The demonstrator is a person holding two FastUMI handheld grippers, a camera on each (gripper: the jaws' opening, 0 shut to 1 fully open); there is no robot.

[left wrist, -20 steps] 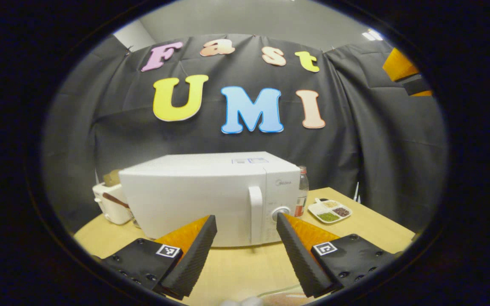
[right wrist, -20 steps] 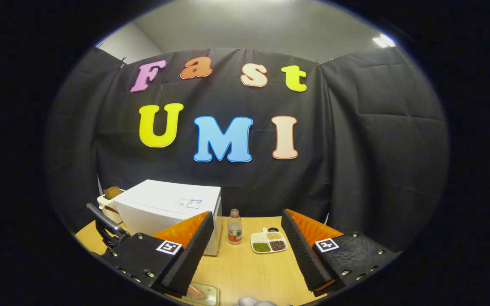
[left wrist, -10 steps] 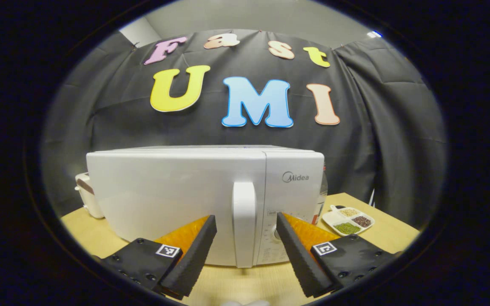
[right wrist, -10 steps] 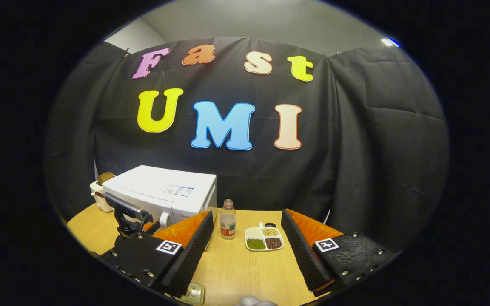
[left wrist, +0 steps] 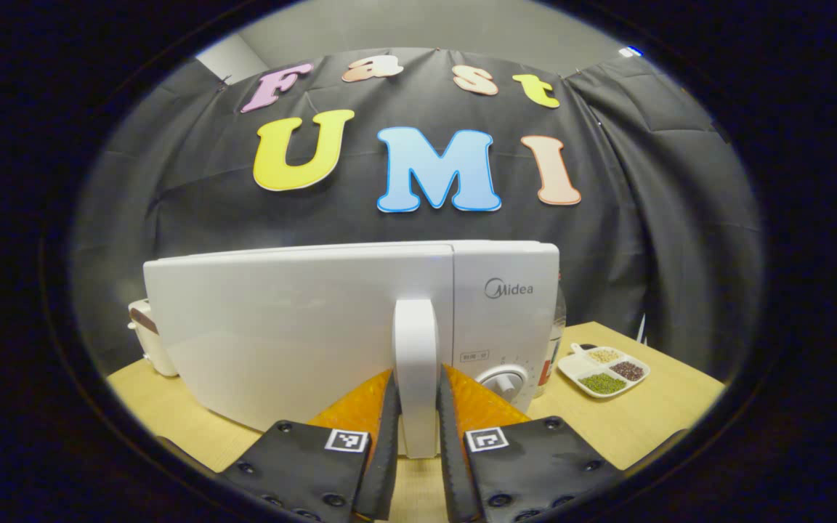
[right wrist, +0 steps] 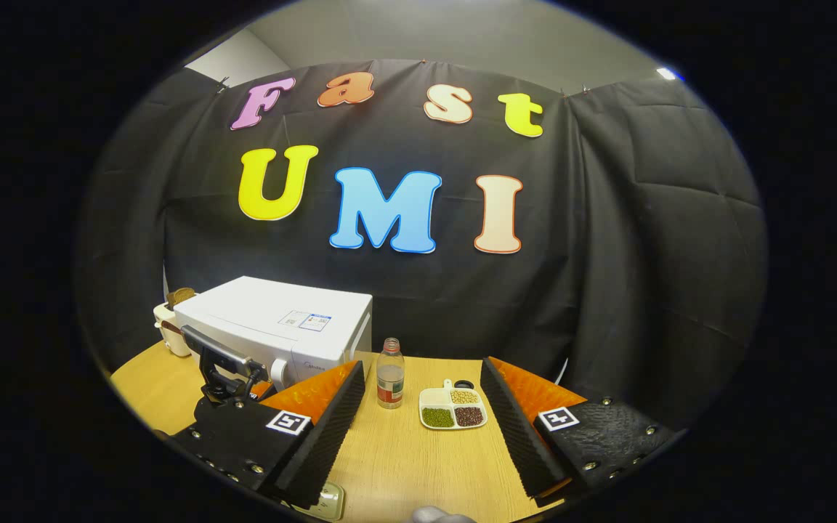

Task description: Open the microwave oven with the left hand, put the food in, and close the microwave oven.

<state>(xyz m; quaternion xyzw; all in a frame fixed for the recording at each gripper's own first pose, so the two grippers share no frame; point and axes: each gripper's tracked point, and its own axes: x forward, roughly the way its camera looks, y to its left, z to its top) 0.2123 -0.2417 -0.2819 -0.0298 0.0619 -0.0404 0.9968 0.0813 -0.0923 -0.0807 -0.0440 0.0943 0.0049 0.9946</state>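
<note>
The white microwave (left wrist: 360, 319) says "Midea" on its front and stands on the wooden table (right wrist: 418, 465). My left gripper (left wrist: 415, 407) squeezes its door handle (left wrist: 415, 363) from both sides. My right gripper (right wrist: 422, 428) is wide open over bare table. A bottle (right wrist: 390, 373) and a small tray of beans (right wrist: 453, 408) sit beside the microwave.

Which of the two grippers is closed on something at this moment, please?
The left gripper: its fingers press both sides of the microwave's white door handle. The right gripper stands wide open over the table, holding nothing.
</note>
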